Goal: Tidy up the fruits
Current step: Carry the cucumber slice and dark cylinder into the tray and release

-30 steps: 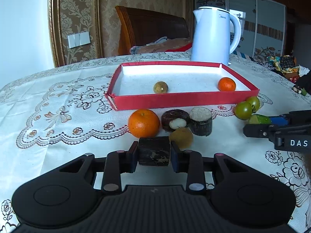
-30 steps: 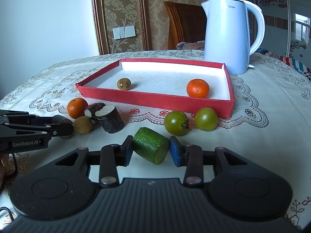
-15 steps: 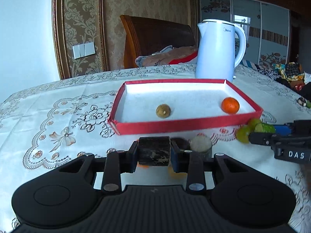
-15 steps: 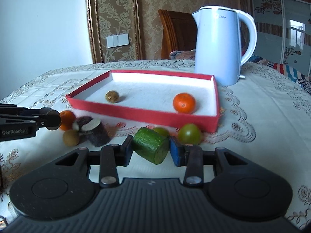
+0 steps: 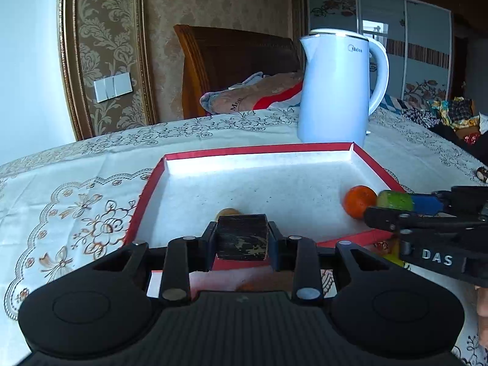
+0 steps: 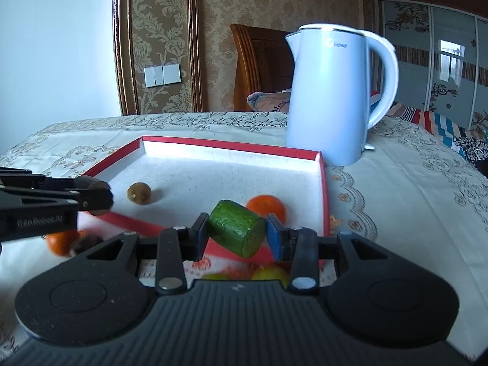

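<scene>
My left gripper [image 5: 242,238] is shut on a dark brown cylinder piece [image 5: 242,236], held above the near edge of the red tray [image 5: 146,192]. My right gripper [image 6: 238,231] is shut on a green cucumber piece [image 6: 236,227], held over the tray's near right part [image 6: 323,201]. In the tray lie an orange [image 6: 267,207] and a small brown fruit [image 6: 138,193]. The orange also shows in the left wrist view [image 5: 358,201]. The brown fruit [image 5: 227,212] is mostly hidden behind my left piece. Each gripper shows in the other's view.
A white kettle [image 5: 335,88] stands behind the tray. On the cloth before the tray lie an orange [image 6: 59,241], a dark fruit [image 6: 85,242] and green tomatoes [image 6: 270,273], partly hidden. A wooden chair [image 5: 231,61] stands beyond the table.
Both grippers have risen and moved forward toward the tray with their pieces. The loose fruits on the cloth have dropped below and behind the grippers.
</scene>
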Demonstrator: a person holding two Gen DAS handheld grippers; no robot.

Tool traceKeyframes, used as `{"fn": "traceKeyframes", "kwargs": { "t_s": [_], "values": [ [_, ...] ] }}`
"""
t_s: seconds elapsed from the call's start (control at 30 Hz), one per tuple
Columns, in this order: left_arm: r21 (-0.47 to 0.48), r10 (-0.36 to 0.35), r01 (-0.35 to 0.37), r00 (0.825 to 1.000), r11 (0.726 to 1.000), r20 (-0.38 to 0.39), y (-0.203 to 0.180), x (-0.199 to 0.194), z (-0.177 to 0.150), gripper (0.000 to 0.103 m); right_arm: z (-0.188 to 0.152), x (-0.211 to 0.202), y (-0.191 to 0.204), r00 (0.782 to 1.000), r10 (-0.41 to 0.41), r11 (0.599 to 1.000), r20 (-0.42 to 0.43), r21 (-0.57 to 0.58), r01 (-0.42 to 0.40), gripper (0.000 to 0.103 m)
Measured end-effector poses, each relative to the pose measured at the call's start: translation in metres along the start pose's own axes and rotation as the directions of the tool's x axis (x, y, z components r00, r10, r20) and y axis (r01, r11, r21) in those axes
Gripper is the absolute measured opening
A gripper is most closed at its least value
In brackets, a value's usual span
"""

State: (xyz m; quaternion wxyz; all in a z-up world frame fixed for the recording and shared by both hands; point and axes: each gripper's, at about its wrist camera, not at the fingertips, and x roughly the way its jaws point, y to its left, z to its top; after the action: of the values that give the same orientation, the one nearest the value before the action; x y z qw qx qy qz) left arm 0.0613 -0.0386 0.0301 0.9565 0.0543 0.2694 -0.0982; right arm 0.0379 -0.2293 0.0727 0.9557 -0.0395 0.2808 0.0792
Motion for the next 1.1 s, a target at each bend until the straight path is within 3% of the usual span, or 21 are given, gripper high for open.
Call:
{"fn": "traceKeyframes", "kwargs": {
  "t_s": [0.13, 0.33, 0.53, 0.83, 1.1],
  "values": [
    [-0.016, -0.027, 0.027, 0.999, 1.000, -0.029, -0.004, 0.017, 0.003, 0.032, 0.005, 0.022, 0.003, 0.999, 0.006, 1.000, -0.039, 0.010, -0.006, 0.038],
    [-0.016, -0.015, 0.014, 0.997, 1.000, -0.069, -0.006, 0.043, 0.003, 0.032, 0.011, 0.041, 0.013, 0.998, -0.002, 0.999, -0.055, -0.035, 0.001, 0.038],
    [0.014, 0.073, -0.072, 0.996, 0.997, -0.060, 0.000, 0.059, 0.003, 0.032, 0.013, 0.053, 0.026, 0.998, -0.009, 0.996, -0.056, -0.094, 0.004, 0.038],
    [-0.100, 0.100, -0.108, 0.991, 0.989, -0.089, 0.029, 0.075, 0.011, 0.032, 0.023, 0.086, 0.028, 0.994, -0.050, 0.995, -0.093, -0.091, 0.041, 0.037],
    [-0.109, 0.097, -0.105, 0.992, 0.988, -0.079, 0.029, 0.075, 0.011, 0.032, 0.028, 0.100, 0.022, 0.990, -0.099, 0.994, -0.103, -0.060, 0.093, 0.037]
  ]
}}
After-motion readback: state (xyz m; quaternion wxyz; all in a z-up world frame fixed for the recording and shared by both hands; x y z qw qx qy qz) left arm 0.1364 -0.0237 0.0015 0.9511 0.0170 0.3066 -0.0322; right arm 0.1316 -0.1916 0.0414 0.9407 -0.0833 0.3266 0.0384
